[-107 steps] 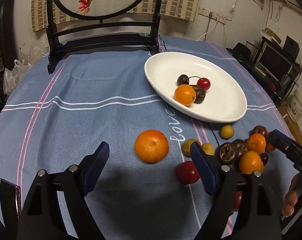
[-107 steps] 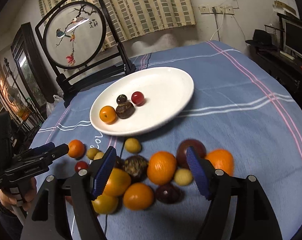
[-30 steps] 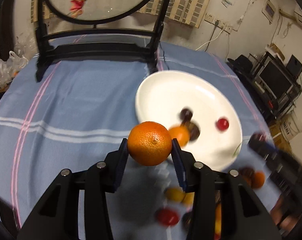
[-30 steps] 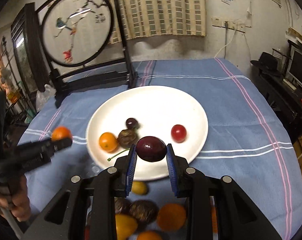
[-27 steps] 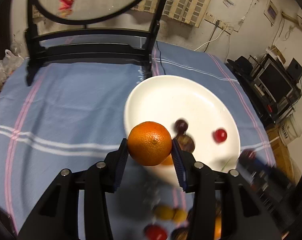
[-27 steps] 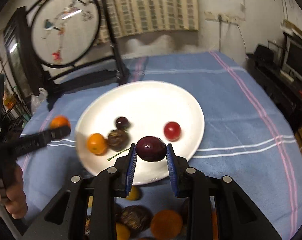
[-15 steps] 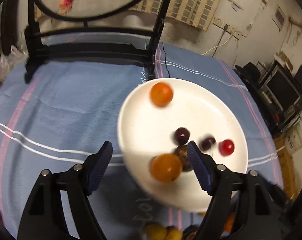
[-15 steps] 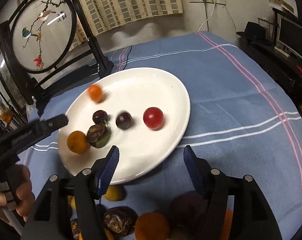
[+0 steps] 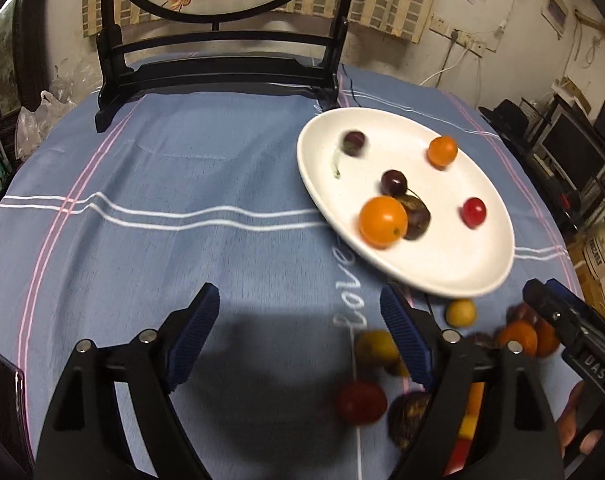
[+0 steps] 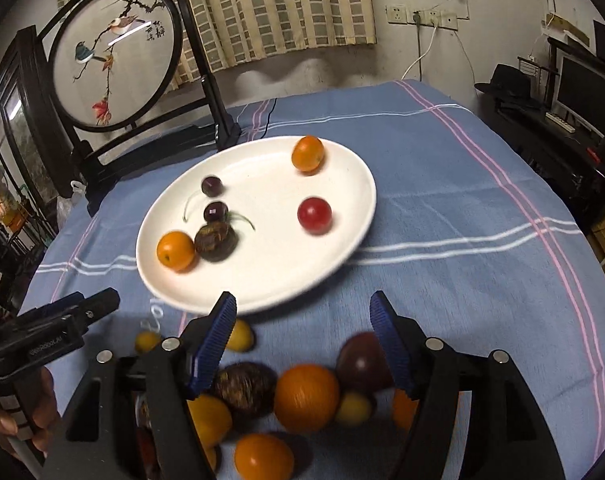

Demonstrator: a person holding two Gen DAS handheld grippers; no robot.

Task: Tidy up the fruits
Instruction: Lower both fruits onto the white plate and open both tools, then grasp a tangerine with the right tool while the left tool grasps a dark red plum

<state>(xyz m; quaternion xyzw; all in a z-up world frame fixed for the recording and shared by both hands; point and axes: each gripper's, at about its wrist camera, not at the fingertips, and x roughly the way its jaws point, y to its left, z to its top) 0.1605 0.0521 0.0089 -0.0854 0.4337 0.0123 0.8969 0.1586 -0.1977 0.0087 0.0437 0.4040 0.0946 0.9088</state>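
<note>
A white oval plate (image 10: 342,240) (image 9: 454,276) lies on the blue tablecloth. It holds two oranges (image 10: 175,251) (image 10: 308,153), a red fruit (image 10: 314,214), two dark cherries (image 10: 215,211) and a brown fruit (image 10: 216,240). My right gripper (image 10: 302,344) is open and empty above a heap of loose fruit (image 10: 305,397) in front of the plate. My left gripper (image 9: 298,340) is open and empty over bare cloth left of the loose fruit (image 9: 360,402). The right gripper also shows in the left wrist view (image 9: 574,336).
A round painted screen on a black stand (image 10: 114,60) (image 9: 222,60) stands at the table's far edge. Shelves with a monitor (image 10: 582,92) are off to the right. The cloth left of the plate (image 9: 142,184) is bare.
Both grippers let go of their fruit over the plate: the orange and the dark cherry now lie in it. Both grippers opened and drew back toward the loose fruit.
</note>
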